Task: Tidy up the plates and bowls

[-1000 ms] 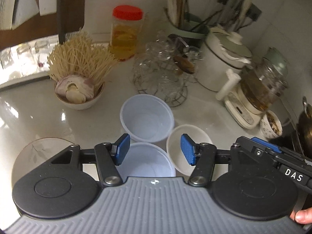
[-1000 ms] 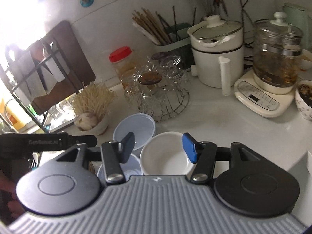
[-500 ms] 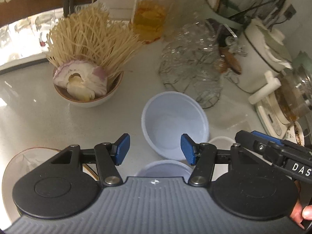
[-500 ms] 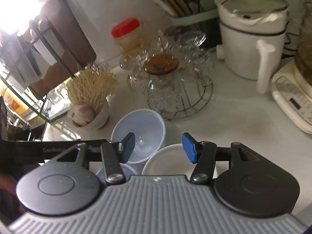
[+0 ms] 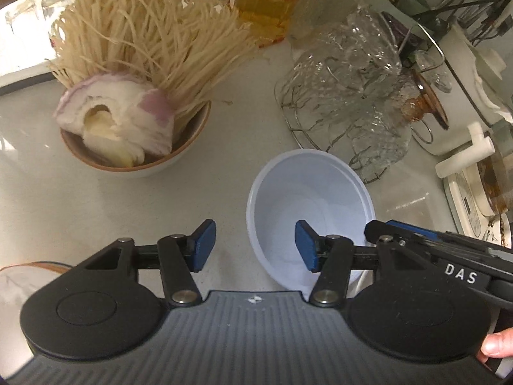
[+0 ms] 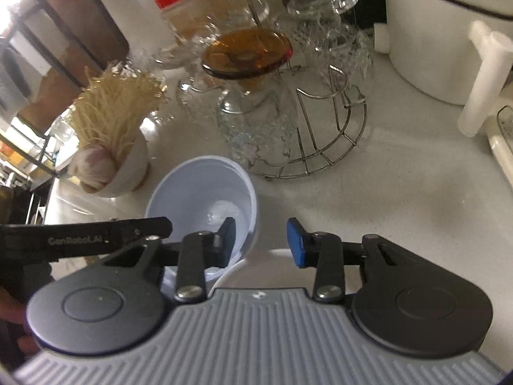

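A pale blue bowl [image 5: 307,199] stands upright and empty on the white counter; it also shows in the right wrist view [image 6: 202,199]. My left gripper [image 5: 253,247] is open, with its jaws either side of the bowl's near left rim. My right gripper [image 6: 261,240] is open just right of the blue bowl, above the rim of a white bowl [image 6: 266,253] that is mostly hidden under it. A glass plate [image 5: 29,276] shows at the lower left of the left wrist view.
A brown-rimmed bowl of noodles and onion [image 5: 134,118] stands left of the blue bowl. A wire rack of upturned glasses [image 5: 346,102] stands behind it. A red-lidded jar [image 6: 189,3], a white pot [image 6: 442,32] and a kettle base [image 5: 468,199] line the back and right.
Both grippers have moved forward and lower toward the far blue bowl. The nearer blue bowl has dropped out of view and the white bowl is now mostly hidden.
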A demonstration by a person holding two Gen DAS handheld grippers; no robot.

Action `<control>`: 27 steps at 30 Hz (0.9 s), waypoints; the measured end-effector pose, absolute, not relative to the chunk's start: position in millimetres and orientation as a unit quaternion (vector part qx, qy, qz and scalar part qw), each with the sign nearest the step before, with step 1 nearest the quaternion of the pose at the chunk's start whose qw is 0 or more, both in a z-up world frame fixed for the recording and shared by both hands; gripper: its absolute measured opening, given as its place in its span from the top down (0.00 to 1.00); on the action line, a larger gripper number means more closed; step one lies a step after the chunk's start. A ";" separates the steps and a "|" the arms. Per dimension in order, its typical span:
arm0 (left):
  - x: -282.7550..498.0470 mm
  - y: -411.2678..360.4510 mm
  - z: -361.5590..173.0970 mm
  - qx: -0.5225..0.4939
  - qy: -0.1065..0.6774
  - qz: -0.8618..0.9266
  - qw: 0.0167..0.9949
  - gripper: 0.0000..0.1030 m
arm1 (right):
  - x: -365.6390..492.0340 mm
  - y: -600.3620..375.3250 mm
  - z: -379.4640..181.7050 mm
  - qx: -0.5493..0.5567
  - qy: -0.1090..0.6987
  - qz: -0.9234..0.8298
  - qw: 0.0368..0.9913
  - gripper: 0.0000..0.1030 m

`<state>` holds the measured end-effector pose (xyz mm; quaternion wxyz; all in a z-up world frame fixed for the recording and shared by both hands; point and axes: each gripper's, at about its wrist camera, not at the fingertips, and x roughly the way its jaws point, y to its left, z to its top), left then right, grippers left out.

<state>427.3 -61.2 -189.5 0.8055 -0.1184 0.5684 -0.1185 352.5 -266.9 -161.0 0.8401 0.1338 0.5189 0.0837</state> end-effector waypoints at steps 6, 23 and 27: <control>436.6 -62.9 -197.2 -0.131 0.567 -0.120 0.804 0.69 | 366.6 -263.1 -171.0 0.127 0.529 0.104 0.832 0.79; 445.1 -58.9 -190.8 -0.118 0.563 -0.089 0.813 0.80 | 385.8 -249.4 -163.4 0.120 0.515 0.159 0.834 0.86; 438.8 -53.5 -175.0 -0.124 0.549 -0.076 0.823 0.78 | 383.3 -243.1 -153.9 0.114 0.505 0.170 0.839 0.86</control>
